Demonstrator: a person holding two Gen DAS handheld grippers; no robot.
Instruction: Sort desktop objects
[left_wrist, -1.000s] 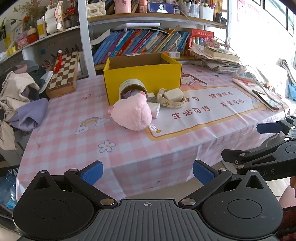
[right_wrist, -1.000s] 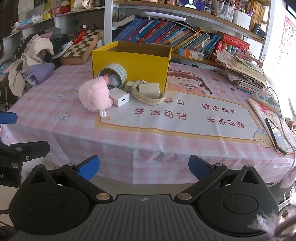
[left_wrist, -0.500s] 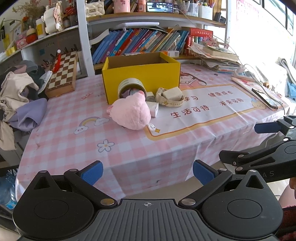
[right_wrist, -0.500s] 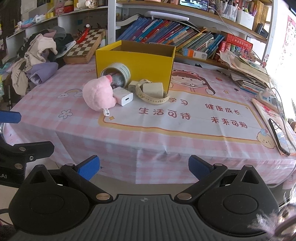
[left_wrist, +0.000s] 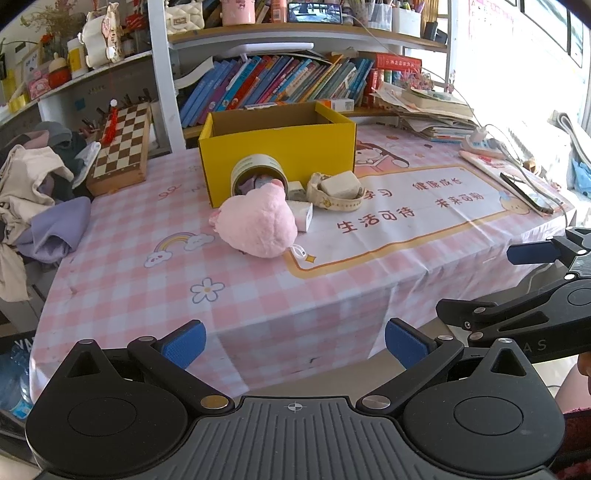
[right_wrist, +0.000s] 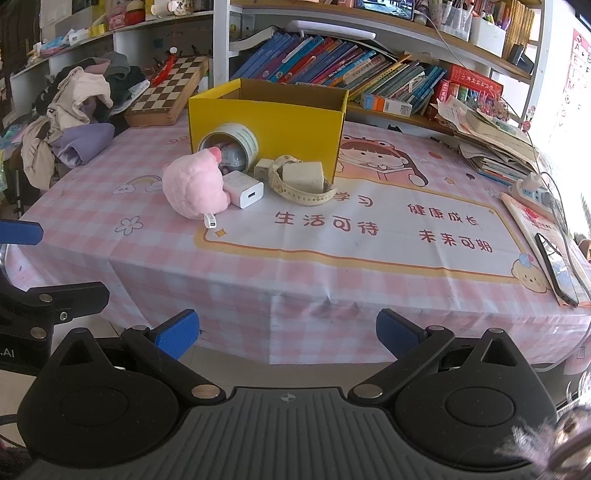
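Note:
An open yellow box (left_wrist: 277, 155) (right_wrist: 266, 122) stands on the pink checked tablecloth (left_wrist: 147, 266). In front of it lie a pink plush toy (left_wrist: 256, 225) (right_wrist: 194, 186), a tipped round tin (left_wrist: 258, 175) (right_wrist: 231, 146), a white charger (right_wrist: 245, 189), a smaller cream plug (right_wrist: 263, 170), and a beige watch strap around a cream block (left_wrist: 338, 190) (right_wrist: 303, 181). My left gripper (left_wrist: 293, 341) is open and empty, in front of the table's near edge. My right gripper (right_wrist: 286, 328) is open and empty, also short of the table. It shows at the right of the left wrist view (left_wrist: 532, 254).
A chessboard (left_wrist: 122, 144) and a heap of clothes (left_wrist: 37, 195) lie at the table's left. A phone (right_wrist: 557, 267), a booklet, a power strip (right_wrist: 535, 190) and stacked papers lie at the right. Bookshelves stand behind.
Both grippers have moved slightly closer to the table and both views tilt a little. Nothing on the table has moved. Both grippers stay open.

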